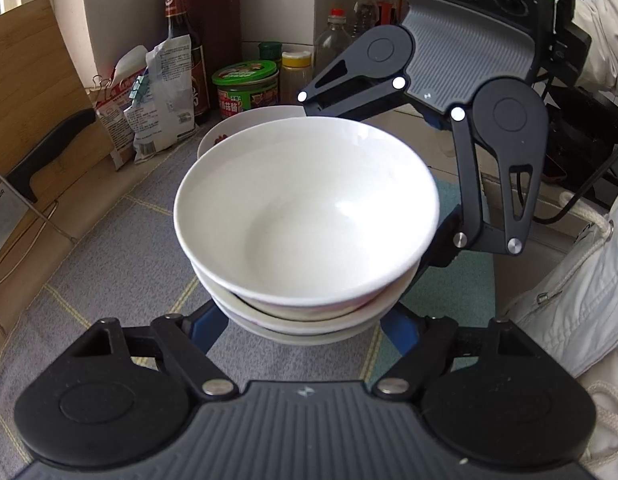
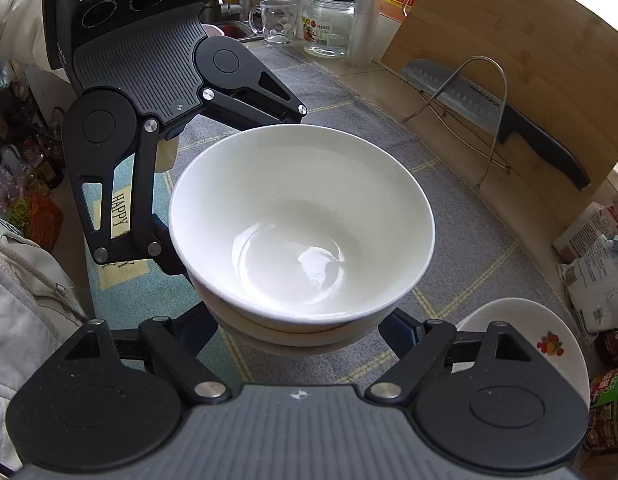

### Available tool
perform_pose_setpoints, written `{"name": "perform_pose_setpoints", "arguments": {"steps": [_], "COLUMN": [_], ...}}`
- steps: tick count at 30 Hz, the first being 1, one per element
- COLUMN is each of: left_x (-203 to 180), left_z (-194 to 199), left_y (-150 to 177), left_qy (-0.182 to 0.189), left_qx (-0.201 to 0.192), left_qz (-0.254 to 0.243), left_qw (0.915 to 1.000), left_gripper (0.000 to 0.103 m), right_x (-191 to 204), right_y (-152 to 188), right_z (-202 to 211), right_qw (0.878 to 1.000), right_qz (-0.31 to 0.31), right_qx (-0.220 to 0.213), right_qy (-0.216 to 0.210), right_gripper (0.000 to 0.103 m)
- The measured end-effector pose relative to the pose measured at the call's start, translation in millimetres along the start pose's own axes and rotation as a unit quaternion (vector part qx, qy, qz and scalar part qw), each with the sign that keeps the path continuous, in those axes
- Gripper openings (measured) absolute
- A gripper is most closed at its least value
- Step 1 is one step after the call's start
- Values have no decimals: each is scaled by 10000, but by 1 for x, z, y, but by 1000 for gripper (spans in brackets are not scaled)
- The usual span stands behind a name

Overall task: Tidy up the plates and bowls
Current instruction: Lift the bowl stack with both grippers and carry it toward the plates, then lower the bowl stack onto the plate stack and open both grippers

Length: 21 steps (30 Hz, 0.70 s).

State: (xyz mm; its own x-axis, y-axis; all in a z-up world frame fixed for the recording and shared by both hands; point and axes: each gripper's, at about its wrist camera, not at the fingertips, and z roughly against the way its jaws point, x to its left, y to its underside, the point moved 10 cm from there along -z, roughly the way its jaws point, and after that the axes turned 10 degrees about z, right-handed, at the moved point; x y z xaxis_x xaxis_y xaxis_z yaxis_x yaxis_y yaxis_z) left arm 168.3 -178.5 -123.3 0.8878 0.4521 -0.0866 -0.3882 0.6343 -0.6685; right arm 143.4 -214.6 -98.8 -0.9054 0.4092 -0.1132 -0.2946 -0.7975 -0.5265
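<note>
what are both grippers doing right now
Left gripper: open wide around the bowl stack, fingers either side; contact cannot be told.
Right gripper: the same, from the opposite side.

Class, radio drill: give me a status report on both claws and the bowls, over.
Both claws open wide around the bowl stack, one from each side. Stack on the mat, top bowl tilted. Fruit-print plate beside it, apart. Over.

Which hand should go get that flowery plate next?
Probably the right gripper. The flowery plate lies just beside its right finger, whereas it sits behind the stack of bowls from the left gripper. Both straddle the stack now.
</note>
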Motion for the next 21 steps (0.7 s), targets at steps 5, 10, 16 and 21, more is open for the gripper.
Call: {"name": "perform_pose_setpoints", "arguments": {"steps": [5, 10, 16, 21], "left_x": [-7, -10, -9, -3], "left_z": [-19, -37, -66, -90], "left_y": [-33, -67, -95, -108], "left_qy": [31, 22, 40, 61], "left_qx": [-35, -130, -173, -124], "left_qz": [-181, -465, -716, -798], "left_qw": [9998, 9988, 9973, 9967], "left_gripper": [82, 82, 82, 82], "right_x": [-22, -49, -83, -102], "right_y": [21, 41, 65, 85], "right_z": [21, 42, 58, 57], "right_qw": [9998, 9990, 9974, 9963], "right_qz": [-60, -180, -306, -441], "right_qx": [-48, -114, -84, 11], "right_qy": [157, 384, 639, 736], "right_gripper": [90, 90, 90, 90]}}
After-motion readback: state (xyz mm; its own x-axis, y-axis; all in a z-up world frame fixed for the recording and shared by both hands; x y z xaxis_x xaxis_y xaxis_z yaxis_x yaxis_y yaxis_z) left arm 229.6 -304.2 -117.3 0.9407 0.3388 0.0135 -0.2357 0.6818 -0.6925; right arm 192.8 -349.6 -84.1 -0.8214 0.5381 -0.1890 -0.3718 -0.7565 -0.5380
